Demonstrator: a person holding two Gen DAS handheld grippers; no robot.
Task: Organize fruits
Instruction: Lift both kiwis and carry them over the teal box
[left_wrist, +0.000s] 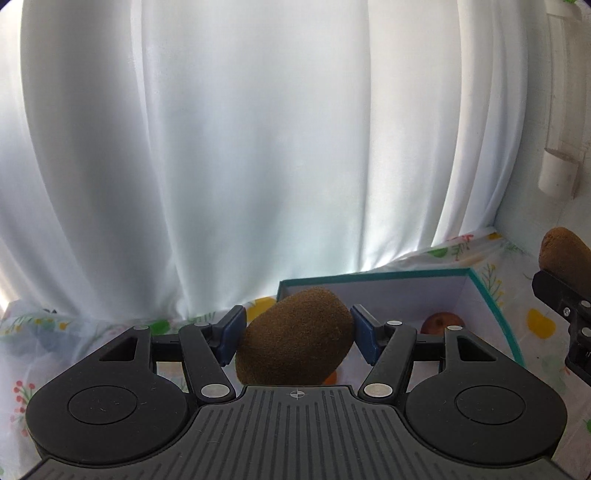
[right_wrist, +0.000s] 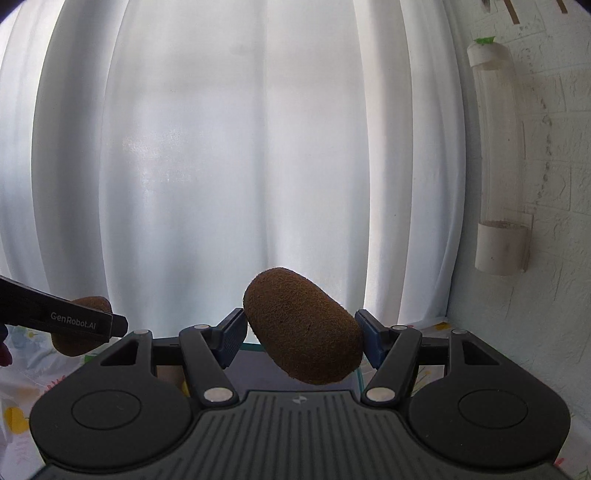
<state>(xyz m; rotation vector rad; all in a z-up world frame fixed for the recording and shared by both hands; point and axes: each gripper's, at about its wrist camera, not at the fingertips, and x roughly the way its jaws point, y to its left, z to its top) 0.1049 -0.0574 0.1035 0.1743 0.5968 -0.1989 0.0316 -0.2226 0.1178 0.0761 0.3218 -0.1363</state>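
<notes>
Left wrist view: left gripper (left_wrist: 297, 334) clamps a kiwi (left_wrist: 295, 336) between its blue pads, above the near wall of a teal-edged box (left_wrist: 491, 306). Its body hides most of the box floor; a reddish fruit (left_wrist: 439, 322) peeks out inside the box, and an orange sliver under the kiwi is too cut off to name. Right of the box, the right gripper (right_wrist: 301, 338) grips a second kiwi (right_wrist: 303, 328). A floral cloth (left_wrist: 535, 325) lies under the box, white curtain (left_wrist: 258, 147) behind it.
</notes>
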